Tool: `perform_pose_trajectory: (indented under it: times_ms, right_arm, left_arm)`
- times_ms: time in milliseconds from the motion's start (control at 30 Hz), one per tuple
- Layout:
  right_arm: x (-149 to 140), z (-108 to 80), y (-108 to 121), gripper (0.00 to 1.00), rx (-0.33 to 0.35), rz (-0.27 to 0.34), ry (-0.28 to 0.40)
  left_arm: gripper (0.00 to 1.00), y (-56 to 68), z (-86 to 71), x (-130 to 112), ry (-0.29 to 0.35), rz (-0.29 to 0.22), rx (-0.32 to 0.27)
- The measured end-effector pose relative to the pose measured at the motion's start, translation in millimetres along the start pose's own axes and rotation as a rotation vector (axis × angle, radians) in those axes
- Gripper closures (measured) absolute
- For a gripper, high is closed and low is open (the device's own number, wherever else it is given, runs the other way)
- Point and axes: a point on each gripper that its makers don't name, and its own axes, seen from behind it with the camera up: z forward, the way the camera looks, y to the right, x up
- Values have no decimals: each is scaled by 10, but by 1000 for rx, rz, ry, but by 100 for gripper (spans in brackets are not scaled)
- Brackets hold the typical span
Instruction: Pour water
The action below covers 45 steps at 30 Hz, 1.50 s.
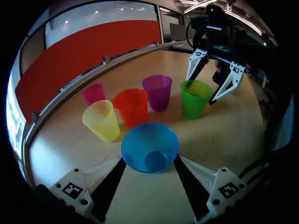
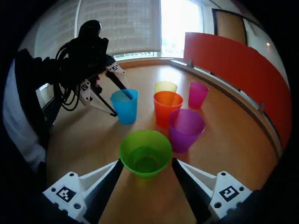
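My left claw (image 1: 149, 159) pinches the blue cup (image 1: 149, 143), low centre in the left gripper view, with a finger against each side of its wall. My right claw (image 2: 145, 162) does the same with the green cup (image 2: 145, 149), low centre in the right gripper view. Both cups stand upright on the table (image 1: 224, 127), apart from each other. The orange cup (image 1: 131, 106), purple cup (image 1: 157, 91), yellow cup (image 1: 101, 120) and pink cup (image 1: 94, 93) are bunched at mid-frame in the left gripper view.

The green cup's bottom looks darker, perhaps from water, but I cannot tell for sure. The blue cup looks dry. So I judge that green is the one to pour from and blue the one to receive, and that the pour has not yet begun.

To do it well, I should first lift the green cup straight up, clear of the purple cup just beside it, and carry it above the cluster, not through it. I can hold blue flat on the table or raise it a little toward green. I should bring green's rim over blue's mouth before tipping, then tilt slowly so the stream lands inside. These cups look thin and tapered. If I squeeze too hard the wall may bow; too lightly, and the tilted cup may slip out of my fingers.
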Motion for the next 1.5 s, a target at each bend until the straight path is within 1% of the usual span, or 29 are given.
perform_pose_trajectory:
  times_ms: [200,433,500,600,700,800,933,1067,1200,1300,1400,1500]
  right_arm:
    - [-118,-90,28,0,-27,21,-6]
    - [-245,-269,81,0,-76,61,-4]
    - [-270,-337,113,0,-98,71,0]
    - [-292,-451,192,0,-151,78,6]
    - [-311,-567,262,0,-203,83,16]
    - [-312,-680,305,0,-244,101,28]
    - [-276,-840,361,0,-305,129,60]
    - [-230,-1013,450,0,-383,166,100]
    - [-195,-1191,543,0,-474,217,147]
    - [-162,-1307,581,0,-532,242,186]
    - [-109,-1413,616,0,-585,256,228]
    - [-38,-1520,651,0,-628,264,270]
  left_arm:
    - [9,-30,-56,-74,-22,5,28]
    - [9,-52,-168,-164,-27,-22,55]
    - [9,-61,-206,-197,-27,-31,65]
    - [9,-97,-278,-230,-23,-37,88]
    - [9,-145,-365,-255,-17,-47,117]
    - [9,-186,-460,-289,-9,-63,146]
    - [9,-280,-605,-312,16,-85,202]
    - [9,-395,-756,-296,51,-117,261]
    - [9,-519,-910,-241,105,-156,328]
    - [9,-604,-1022,-202,153,-185,375]
    - [9,-721,-1133,-195,190,-212,438]
    - [9,-805,-1233,-187,227,-230,492]
